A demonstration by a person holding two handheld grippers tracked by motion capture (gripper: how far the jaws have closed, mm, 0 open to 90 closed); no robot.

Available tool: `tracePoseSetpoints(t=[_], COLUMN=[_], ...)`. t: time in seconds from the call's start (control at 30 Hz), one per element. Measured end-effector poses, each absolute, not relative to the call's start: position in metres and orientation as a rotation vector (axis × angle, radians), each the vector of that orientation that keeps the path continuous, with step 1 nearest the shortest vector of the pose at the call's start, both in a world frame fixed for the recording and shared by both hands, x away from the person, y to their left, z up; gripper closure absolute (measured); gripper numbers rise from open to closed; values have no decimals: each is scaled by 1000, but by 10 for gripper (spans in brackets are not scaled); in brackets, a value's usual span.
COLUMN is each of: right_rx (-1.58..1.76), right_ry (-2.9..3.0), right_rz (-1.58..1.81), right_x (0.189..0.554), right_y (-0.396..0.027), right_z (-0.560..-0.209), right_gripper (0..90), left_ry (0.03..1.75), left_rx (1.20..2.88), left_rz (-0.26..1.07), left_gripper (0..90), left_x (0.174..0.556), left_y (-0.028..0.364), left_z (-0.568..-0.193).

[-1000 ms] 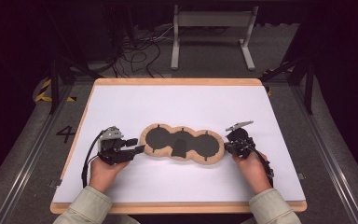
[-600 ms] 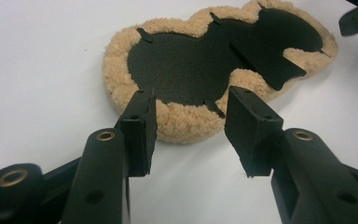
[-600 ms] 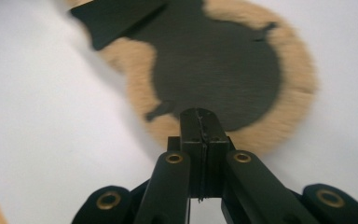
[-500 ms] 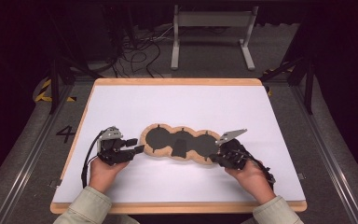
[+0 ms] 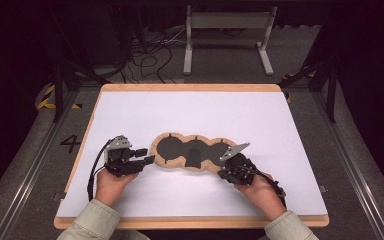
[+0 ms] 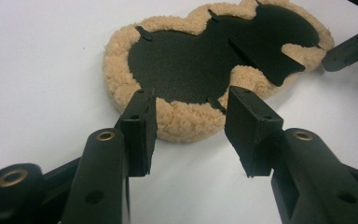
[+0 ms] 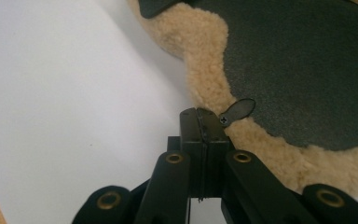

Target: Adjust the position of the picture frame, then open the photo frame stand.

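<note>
Where jaws meet, pad [image 7: 279,70] edge hidden

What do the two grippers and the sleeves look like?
Both are black. The left gripper has flat rectangular tongs on arms with brass-coloured pivot rings, a black cable looping from it and a grey plate on top. The right gripper carries a grey three-cornered plate. Sleeves are pale beige.

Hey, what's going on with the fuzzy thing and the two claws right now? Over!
Left gripper open, jaws either side of fuzzy pad's end. Right gripper shut, empty, tips at pad's tan fleece rim. Pad flat on white table, black side up. Nothing in the way.
</note>
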State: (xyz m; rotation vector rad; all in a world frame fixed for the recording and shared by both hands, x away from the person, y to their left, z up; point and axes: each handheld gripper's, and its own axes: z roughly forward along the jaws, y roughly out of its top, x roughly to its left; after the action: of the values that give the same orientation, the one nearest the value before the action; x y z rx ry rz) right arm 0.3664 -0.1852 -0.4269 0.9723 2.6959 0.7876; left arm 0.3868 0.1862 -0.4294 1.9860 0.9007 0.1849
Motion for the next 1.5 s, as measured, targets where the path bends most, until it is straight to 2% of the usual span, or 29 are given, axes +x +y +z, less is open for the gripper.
tracePoseSetpoints(t=[0.57,0.8,1.5], right_rx=[1032,1036,771], right_ry=[2518,2519,2559], right_rz=[768,896,1175], right_x=[380,372,368], right_y=[-201,-206,-180], right_z=[-427,-415,-410], right_gripper=[900,900,899], left_ry=[905,906,904], left_rx=[1983,1978,1964], left_rz=[193,199,205], left_gripper=[538,536,530], left_x=[386,385,384], left_y=[188,189,191], left_z=[-429,-429,-427])
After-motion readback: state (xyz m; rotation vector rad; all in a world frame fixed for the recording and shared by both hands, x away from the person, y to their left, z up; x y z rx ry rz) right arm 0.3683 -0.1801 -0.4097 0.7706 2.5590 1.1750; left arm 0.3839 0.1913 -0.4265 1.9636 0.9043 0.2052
